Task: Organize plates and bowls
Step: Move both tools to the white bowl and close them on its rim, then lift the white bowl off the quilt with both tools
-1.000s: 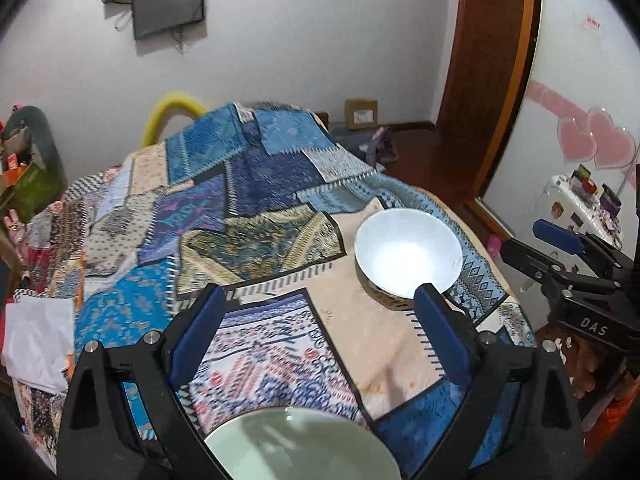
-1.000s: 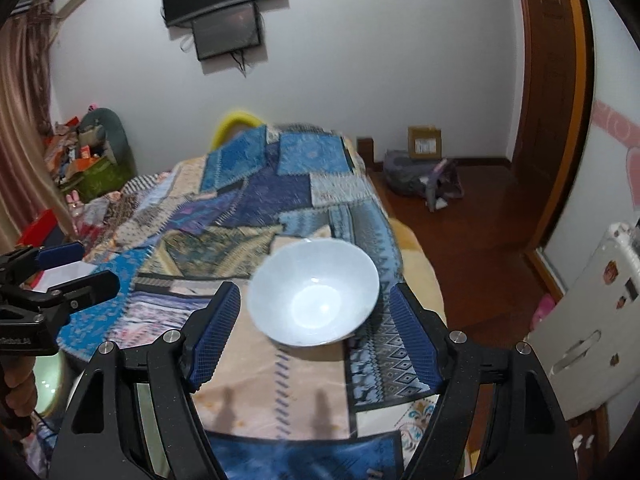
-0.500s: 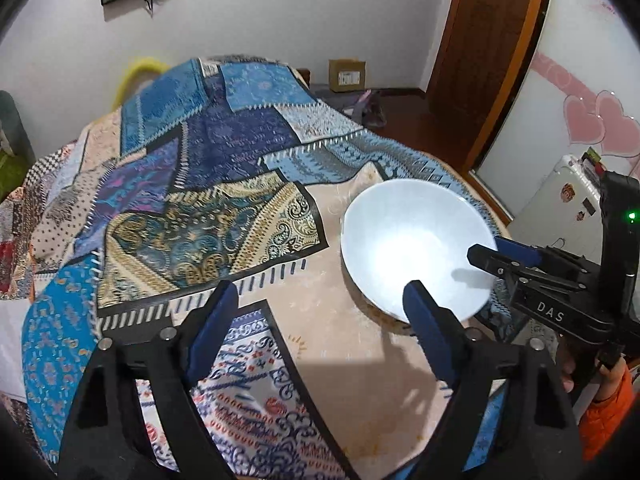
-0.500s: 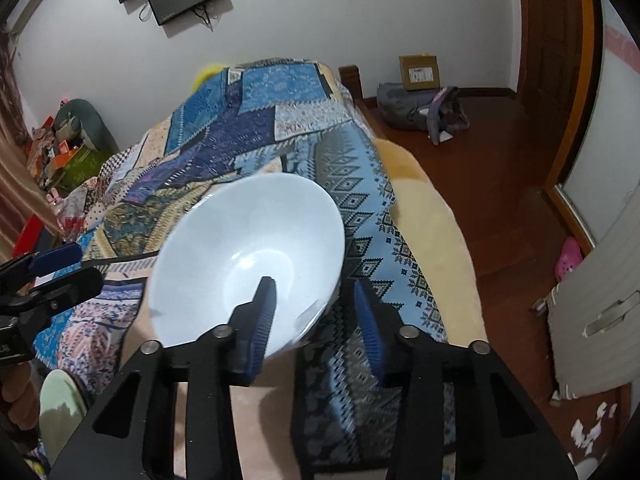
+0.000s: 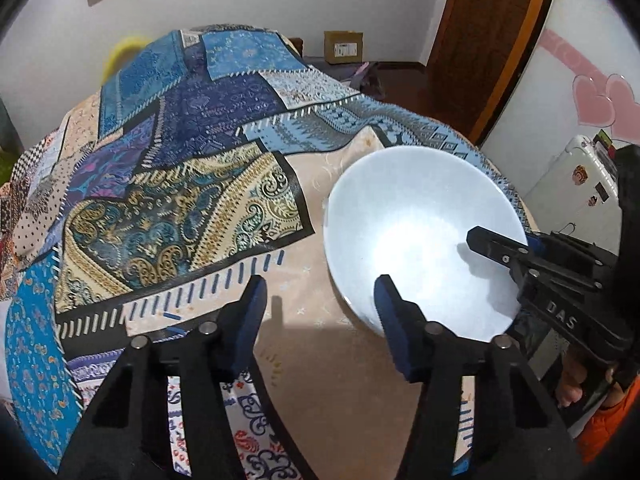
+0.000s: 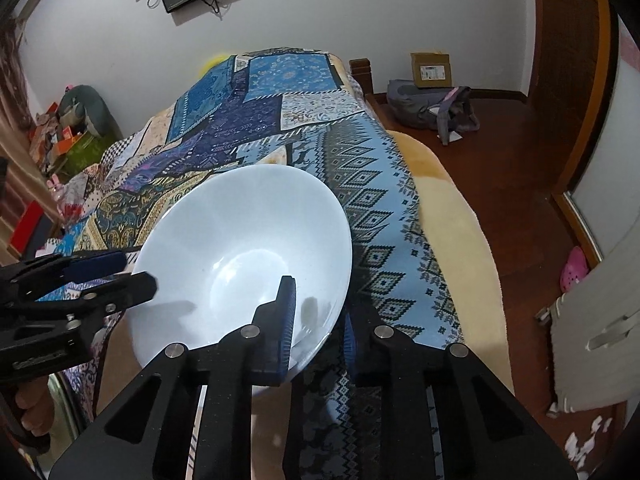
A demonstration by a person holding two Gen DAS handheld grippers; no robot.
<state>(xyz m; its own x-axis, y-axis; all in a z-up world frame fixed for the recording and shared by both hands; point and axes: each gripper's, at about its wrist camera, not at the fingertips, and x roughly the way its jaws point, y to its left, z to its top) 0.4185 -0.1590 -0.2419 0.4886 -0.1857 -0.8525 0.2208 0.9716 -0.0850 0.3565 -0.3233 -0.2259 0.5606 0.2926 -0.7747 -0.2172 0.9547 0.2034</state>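
A white bowl [image 5: 420, 240] sits on the patchwork cloth [image 5: 180, 208], tipped slightly. My right gripper [image 6: 316, 320] is shut on the bowl's [image 6: 240, 256] near right rim, one finger inside and one outside. In the left wrist view that gripper [image 5: 516, 244] comes in from the right, clamped on the rim. My left gripper [image 5: 320, 300] straddles the bowl's left rim: the right finger hangs over the inside, the left finger stands outside over the cloth. Its jaws are closing, and the pads stand clear of the rim. The right wrist view shows the left gripper [image 6: 124, 272] at the bowl's left edge.
The cloth [image 6: 360, 208] drops off at the right to a wooden floor [image 6: 500, 160] with a grey bag [image 6: 432, 108] and a cardboard box [image 6: 430, 70]. A white case [image 5: 572, 184] stands close on the right. A brown door [image 5: 492, 40] is behind it.
Both grippers came down onto the bowl. The right jaws closed on its right rim. The left jaws narrowed around its left rim. The pale green plate dropped out of view.
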